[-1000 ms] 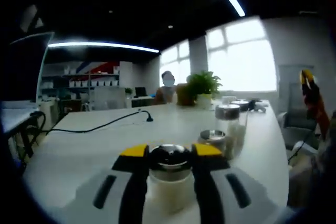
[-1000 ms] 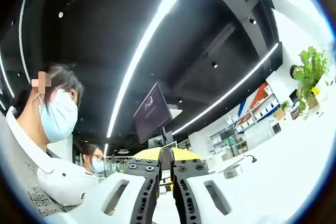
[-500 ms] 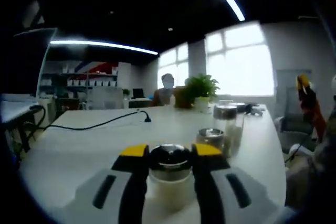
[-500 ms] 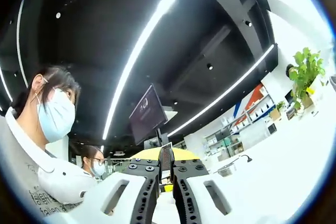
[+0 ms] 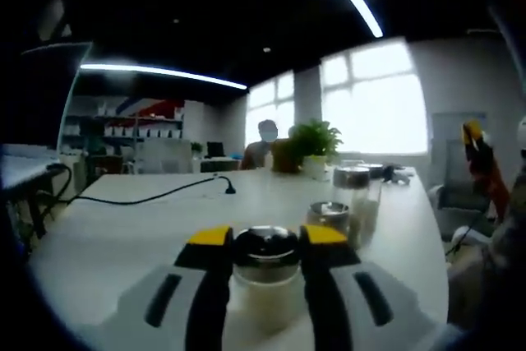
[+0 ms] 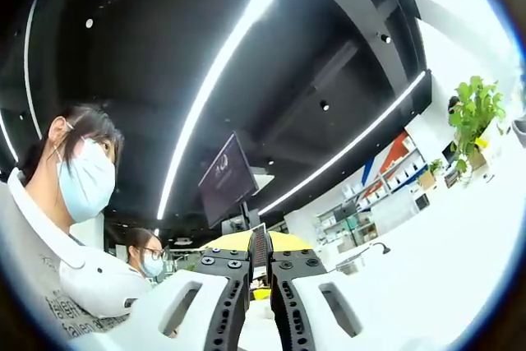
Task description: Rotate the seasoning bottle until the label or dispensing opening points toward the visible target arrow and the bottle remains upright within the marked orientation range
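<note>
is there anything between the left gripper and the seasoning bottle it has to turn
Nothing visible: the left gripper is shut on the seasoning bottle, one jaw against each side. The two other jars stand behind it on the white table, apart.

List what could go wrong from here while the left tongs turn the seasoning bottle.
1. Two more jars, a short one and a taller one, stand close beside the held seasoning bottle; a wide swing of the left tongs could knock them.
2. No target arrow is visible on the white table, so the turn may be misjudged.
3. The right tongs point up toward the ceiling and could not steady a tipping bottle.
</note>
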Available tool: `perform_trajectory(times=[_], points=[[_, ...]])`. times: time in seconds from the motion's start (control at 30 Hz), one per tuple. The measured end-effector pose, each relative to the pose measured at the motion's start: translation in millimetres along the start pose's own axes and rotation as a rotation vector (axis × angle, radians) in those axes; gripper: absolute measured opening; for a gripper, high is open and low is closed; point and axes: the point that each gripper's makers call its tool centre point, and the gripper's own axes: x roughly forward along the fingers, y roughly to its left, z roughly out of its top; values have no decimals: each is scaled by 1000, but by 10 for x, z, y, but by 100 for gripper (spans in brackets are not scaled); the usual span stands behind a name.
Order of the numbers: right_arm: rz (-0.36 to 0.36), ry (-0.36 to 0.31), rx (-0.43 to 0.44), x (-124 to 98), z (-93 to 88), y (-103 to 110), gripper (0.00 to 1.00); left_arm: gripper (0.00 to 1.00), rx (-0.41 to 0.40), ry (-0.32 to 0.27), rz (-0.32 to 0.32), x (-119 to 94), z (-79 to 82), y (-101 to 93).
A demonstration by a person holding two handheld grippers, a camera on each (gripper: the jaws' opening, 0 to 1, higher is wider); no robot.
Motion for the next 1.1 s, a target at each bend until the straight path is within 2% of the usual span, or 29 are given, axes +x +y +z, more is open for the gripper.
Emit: perform_trajectory(times=[0.3, 0.43, 0.63, 0.77, 1.0, 1.03, 1.1], points=[[-19, 4, -15, 3, 23, -35, 3, 34, 32, -3, -2, 2, -6, -9], [-13, 7, -14, 26, 28, -29, 3, 34, 116, 6, 22, 4, 11, -28], [7, 4, -26, 46, 58, 26, 3, 34, 95, -2, 24, -7, 37, -32], [0, -9, -20, 1, 76, 12, 3, 34, 118, -2, 31, 0, 37, -46], [-12, -11, -23, -34, 90, -25, 3, 34, 107, 11, -16, 27, 33, -90], [-14, -14, -22, -40, 86, -33, 3, 34, 108, 16, -32, 28, 31, -92], [-23, -12, -12, -49, 61, -68, 3, 34, 108, 39, -103, 25, 18, -132]])
